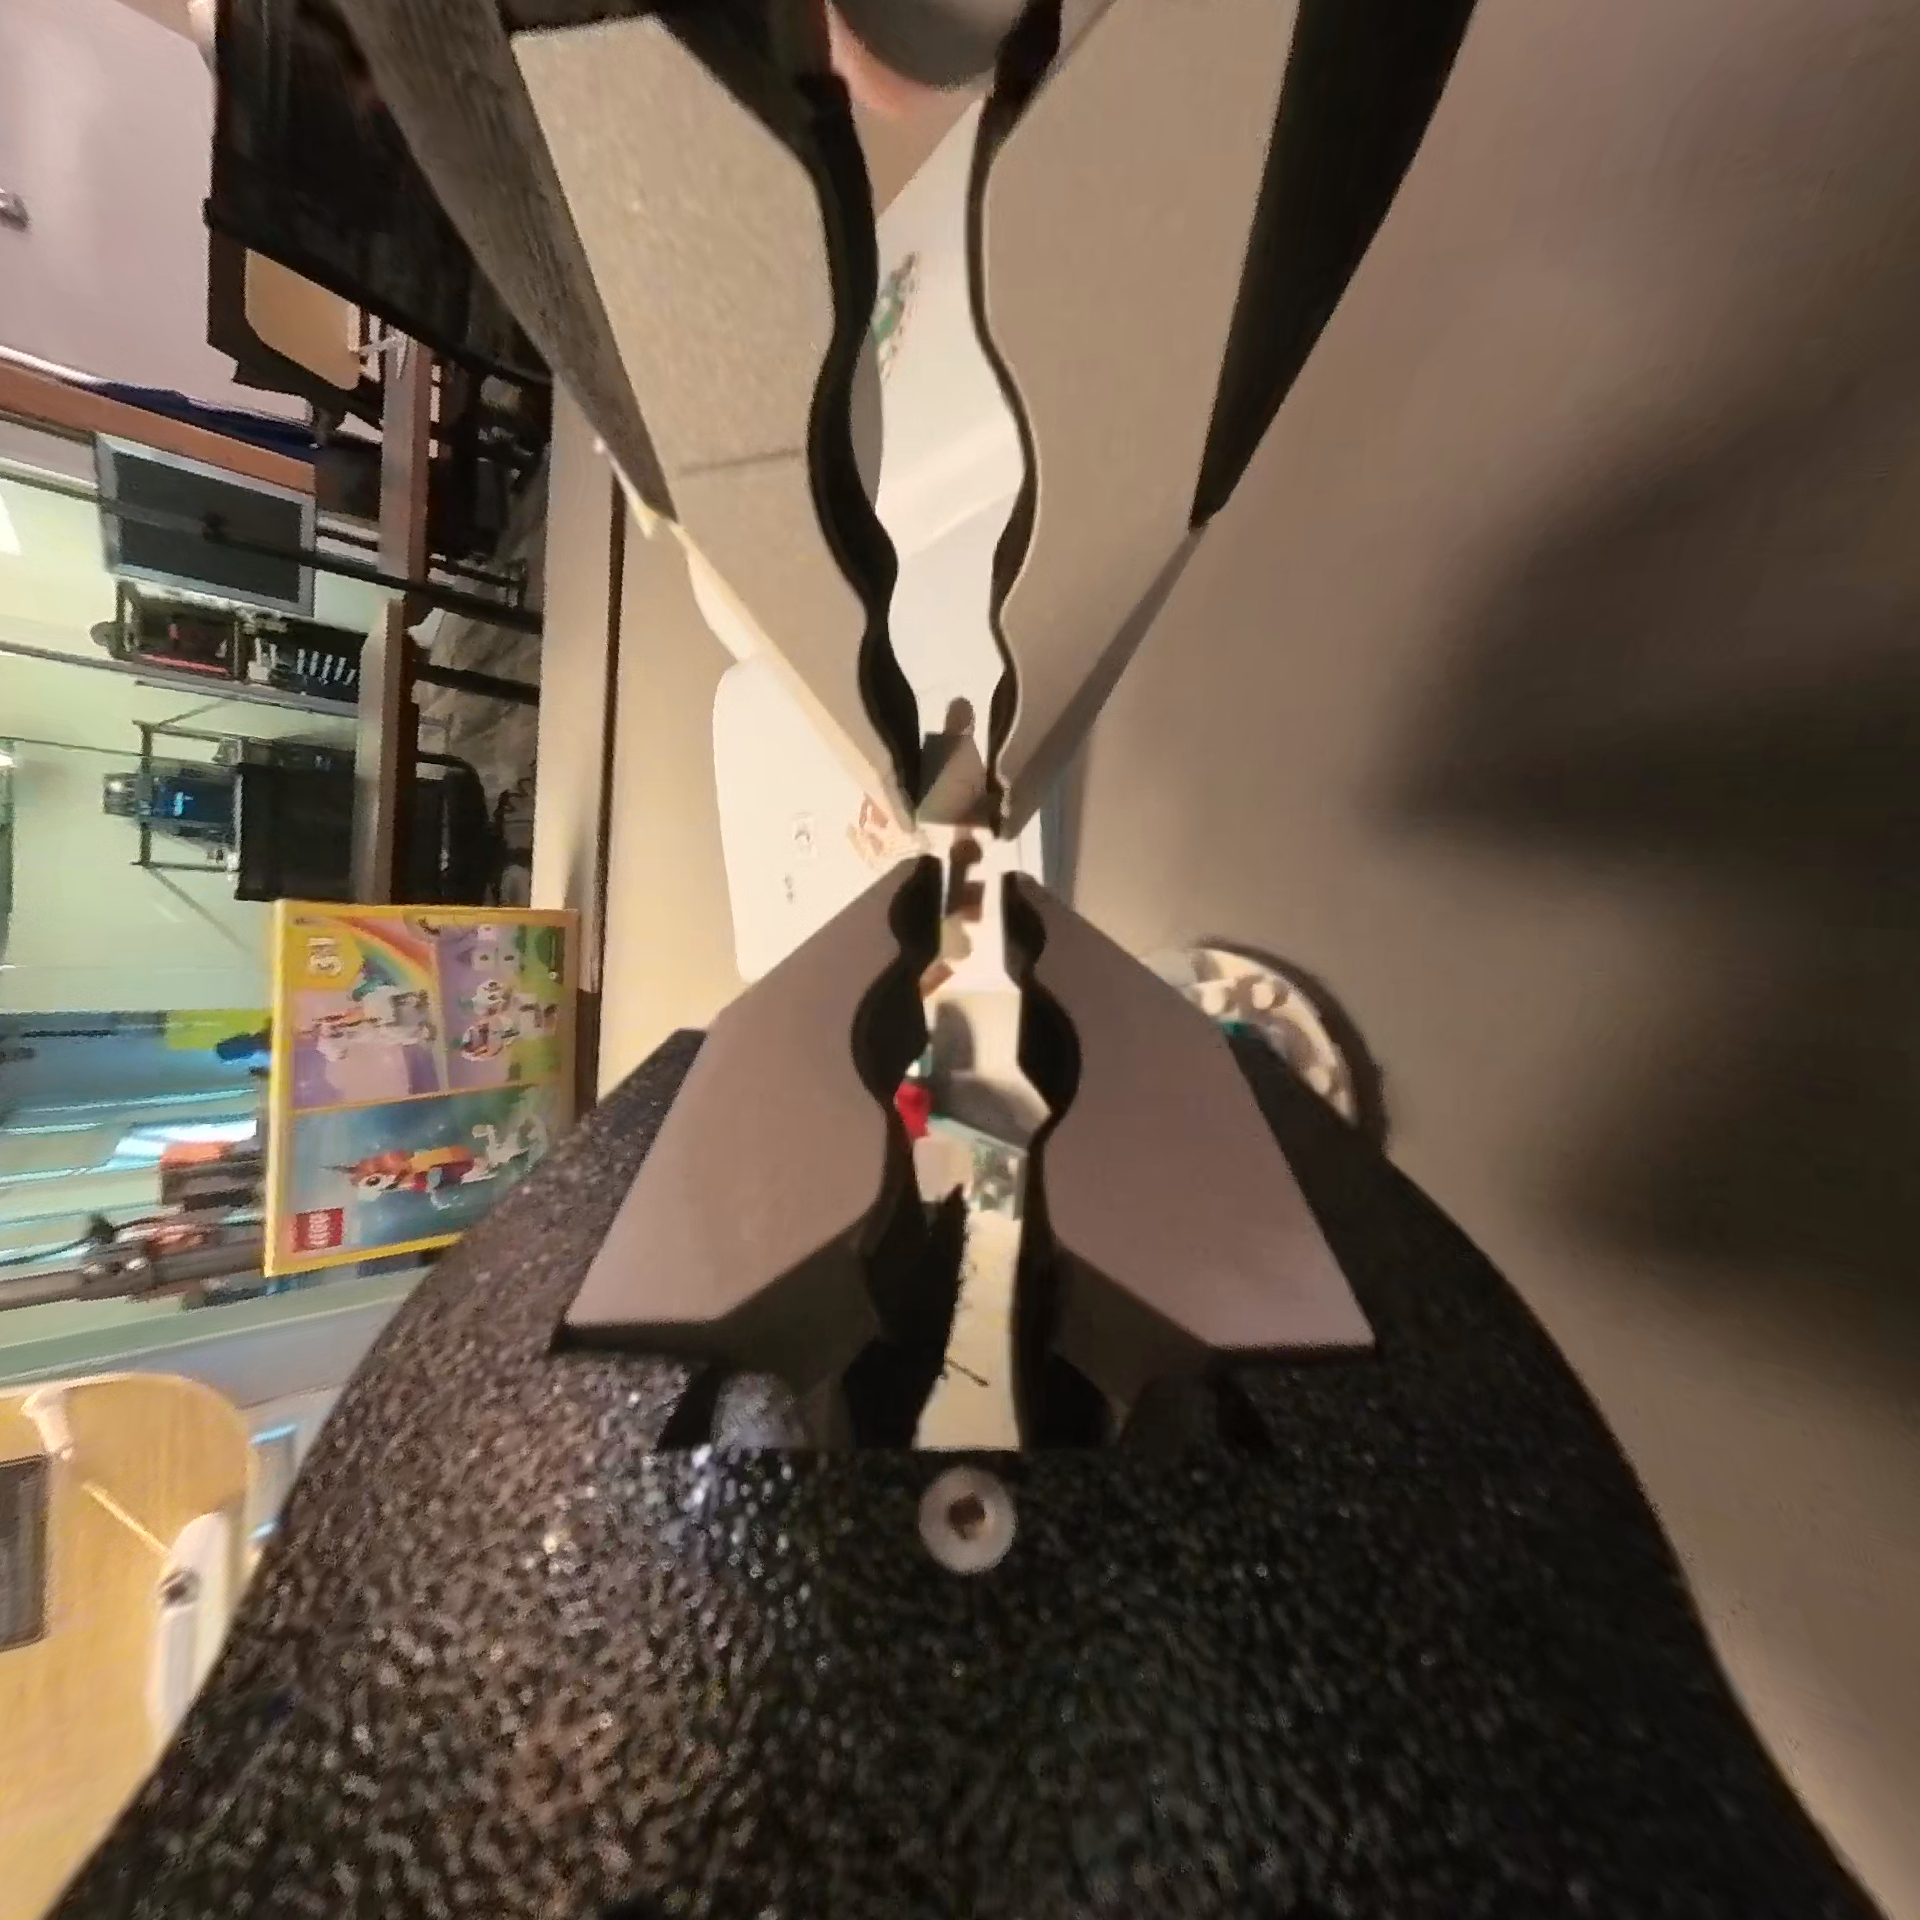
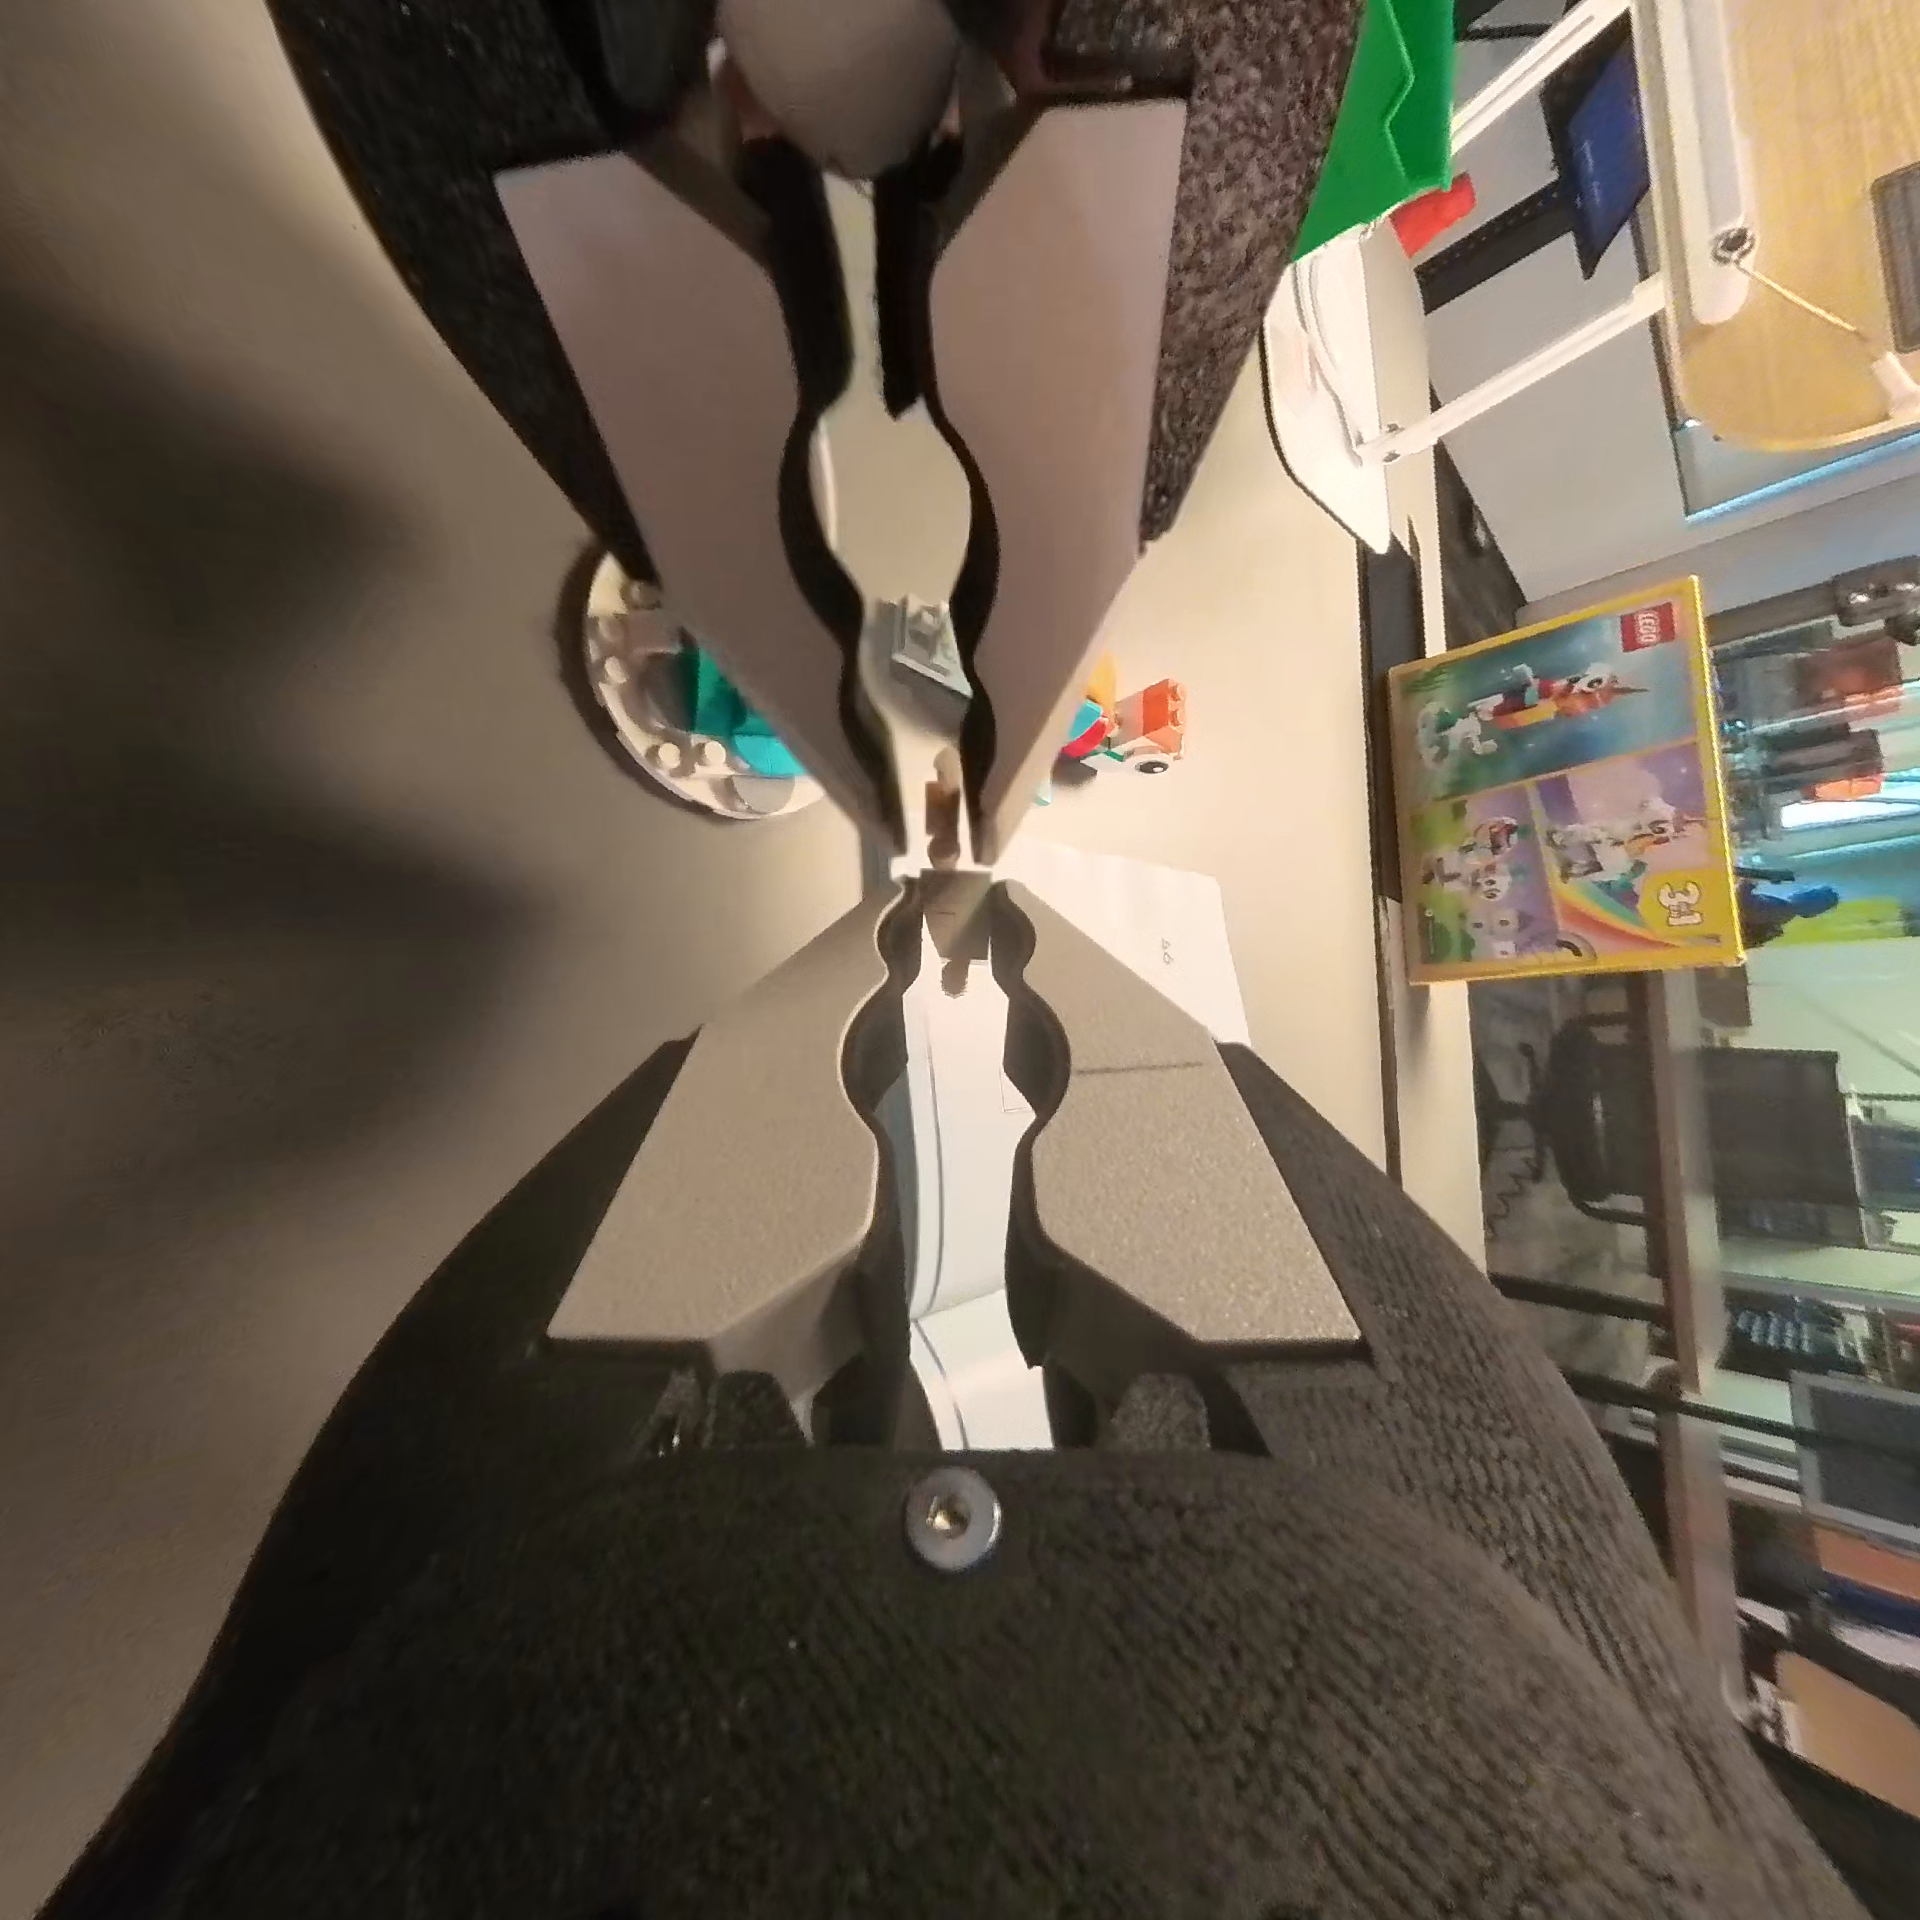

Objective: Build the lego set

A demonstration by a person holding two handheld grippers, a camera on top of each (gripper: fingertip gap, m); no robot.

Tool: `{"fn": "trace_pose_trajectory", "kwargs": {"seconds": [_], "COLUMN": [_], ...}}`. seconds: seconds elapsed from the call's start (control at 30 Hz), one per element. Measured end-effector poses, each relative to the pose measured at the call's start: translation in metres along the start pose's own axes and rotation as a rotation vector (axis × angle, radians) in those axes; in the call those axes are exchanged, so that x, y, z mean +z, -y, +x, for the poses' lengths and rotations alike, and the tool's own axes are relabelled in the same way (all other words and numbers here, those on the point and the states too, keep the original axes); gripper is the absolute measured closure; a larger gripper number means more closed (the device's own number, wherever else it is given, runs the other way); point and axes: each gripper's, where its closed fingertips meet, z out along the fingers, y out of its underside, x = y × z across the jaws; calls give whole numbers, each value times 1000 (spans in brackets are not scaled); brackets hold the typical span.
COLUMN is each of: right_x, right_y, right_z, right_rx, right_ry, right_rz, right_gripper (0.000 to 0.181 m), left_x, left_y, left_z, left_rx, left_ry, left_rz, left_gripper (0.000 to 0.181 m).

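Up close, the two handheld grippers meet tip to tip above the pale table (image 2: 1195, 644), each camera looking straight along its own grey fingers at the other's.

From the left wrist view, the left gripper (image 1: 968, 883) has its jaws drawn in to a narrow gap, and a small brown-and-white lego piece (image 1: 966, 894) sits in that gap at the fingertips — the fingers appear to pinch it, though the contact itself is hard to make out. From the right wrist view, the right gripper (image 2: 954, 896) is closed on a small grey wedge-shaped lego brick (image 2: 951, 906), which fills the space between its tips. The same grey brick shows in the left wrist view (image 1: 954, 781), clamped in the far gripper's tips. The brown piece and the grey brick are just beside one another, nearly touching; whether they are joined cannot be told.

Beyond the fingers, on the table, lie a round white studded lego plate with teal bricks on it (image 2: 665, 717), a grey square lego part (image 2: 920, 639) and a small orange, white and teal lego assembly (image 2: 1127, 743). A white instruction sheet (image 2: 1132, 925) lies flat near the right gripper. At the table's far edge stands the yellow-bordered lego box (image 2: 1558, 779), upright, well apart from both grippers.
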Motion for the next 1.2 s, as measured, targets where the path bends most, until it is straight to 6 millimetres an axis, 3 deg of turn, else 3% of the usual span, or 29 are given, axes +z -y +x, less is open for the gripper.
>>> {"fn": "trace_pose_trajectory", "kwargs": {"seconds": [0.03, 0.1, 0.53, 1.17, 1.2], "right_x": [-1, -1, -5, -17, -20], "right_y": [2, 3, 5, 11, 3], "right_z": [0, 0, 13, 8, 12], "right_rx": [2, -5, -25, -14, -15], "right_ry": [1, -6, -94, -46, -68], "right_rz": [7, 5, -49, -120, -166], "right_gripper": [171, 171, 171, 171, 173], "left_x": [0, 0, -4, -13, -14], "left_y": [2, 2, 2, 13, 10], "left_z": [1, -1, -14, -10, -13], "left_rx": [-5, 20, 10, -52, -54], "left_ry": [-10, 7, 105, 86, 101], "left_rz": [9, -5, -51, 14, -2], "left_gripper": [166, 176, 176, 177, 181]}}
